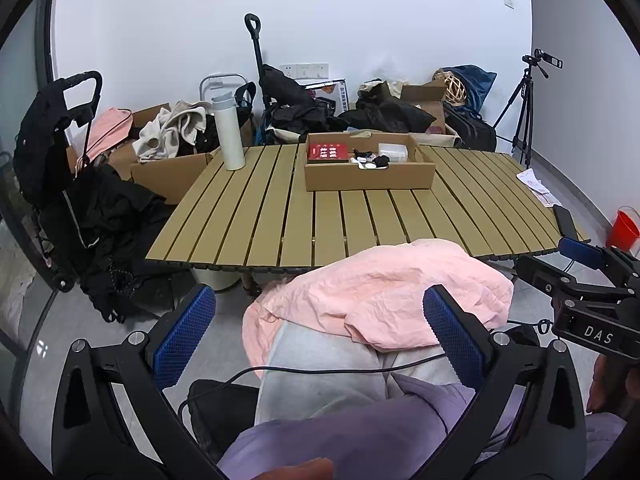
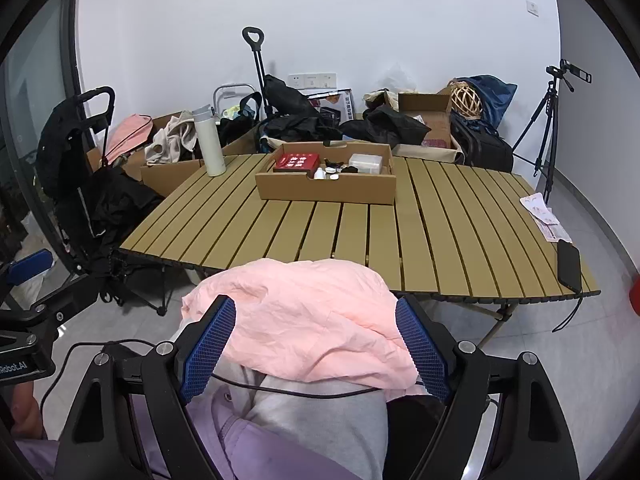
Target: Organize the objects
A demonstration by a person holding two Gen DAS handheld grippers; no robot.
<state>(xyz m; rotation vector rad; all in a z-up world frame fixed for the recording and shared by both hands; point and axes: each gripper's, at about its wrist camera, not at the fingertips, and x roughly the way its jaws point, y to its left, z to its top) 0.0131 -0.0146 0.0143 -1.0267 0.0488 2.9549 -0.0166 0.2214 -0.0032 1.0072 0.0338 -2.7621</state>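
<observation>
A shallow cardboard tray (image 1: 368,178) (image 2: 324,190) sits at the far middle of the slatted table (image 1: 256,220) (image 2: 440,240). It holds a red box (image 1: 327,151) (image 2: 296,162), a clear plastic box (image 1: 392,152) (image 2: 365,163) and small black and white items. A white bottle (image 1: 228,132) (image 2: 208,142) stands at the table's far left. A black phone (image 2: 569,266) lies at the right edge. My left gripper (image 1: 320,336) and right gripper (image 2: 316,344) are both open and empty, held over a pink cloth (image 1: 380,292) (image 2: 304,316) on the person's lap.
Cardboard boxes (image 1: 168,176) with clothes, black bags (image 1: 304,112) and a trolley (image 1: 60,160) crowd the floor behind and left of the table. A tripod (image 1: 524,108) stands at the right wall. Papers (image 2: 544,216) lie on the table's right side. A red bucket (image 1: 624,228) is on the floor.
</observation>
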